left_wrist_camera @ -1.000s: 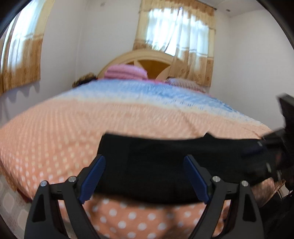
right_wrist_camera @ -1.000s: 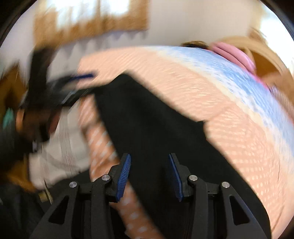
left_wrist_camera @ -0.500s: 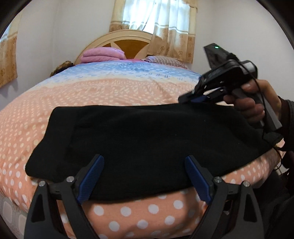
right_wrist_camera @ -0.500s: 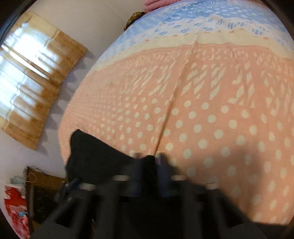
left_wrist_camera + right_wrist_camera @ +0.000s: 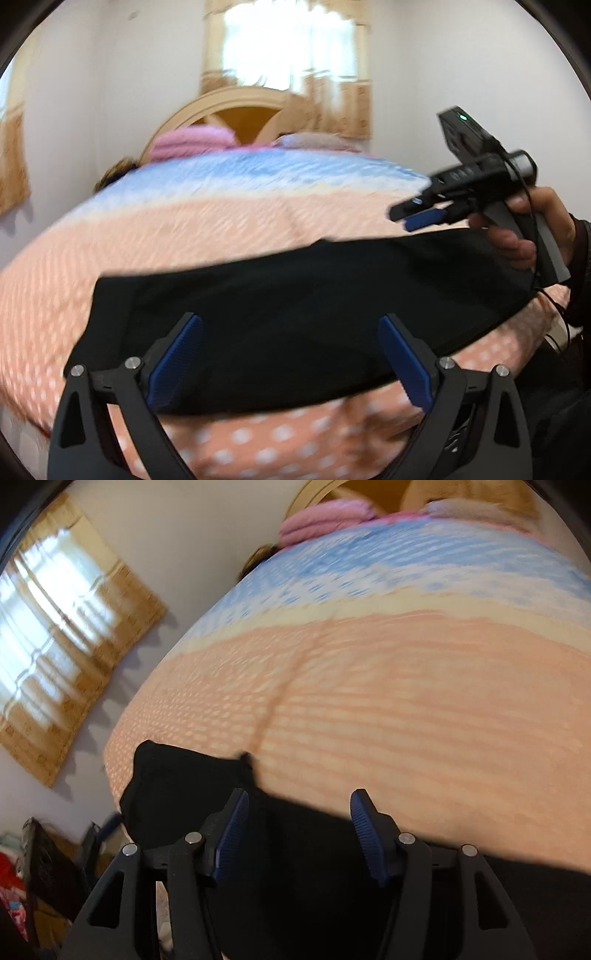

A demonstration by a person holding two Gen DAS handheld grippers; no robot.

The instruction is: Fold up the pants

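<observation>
The black pants (image 5: 295, 310) lie folded in a long band across the near edge of the bed (image 5: 229, 225), on the orange, white-dotted part of the bedspread; farther back the cover turns blue. A pink blanket (image 5: 192, 142) sits rolled at the wooden headboard (image 5: 243, 110), and a curtained window (image 5: 291, 55) glows behind it.

The left hand-held gripper (image 5: 290, 354) hovers low over the middle of the pants, its blue pads spread wide and opening; dark cloth shows in the gap, but neither pad presses on it.

The right hand-held gripper (image 5: 299, 834) points down at the far edge of the pants (image 5: 192, 786), where the black cloth meets the orange cover. Its jaws are opening, about half apart, with fabric showing between them and no pad squeezing it. In the left wrist view a hand (image 5: 524, 229) carries this hand-held gripper (image 5: 421, 218) just above the right end of the pants.
</observation>
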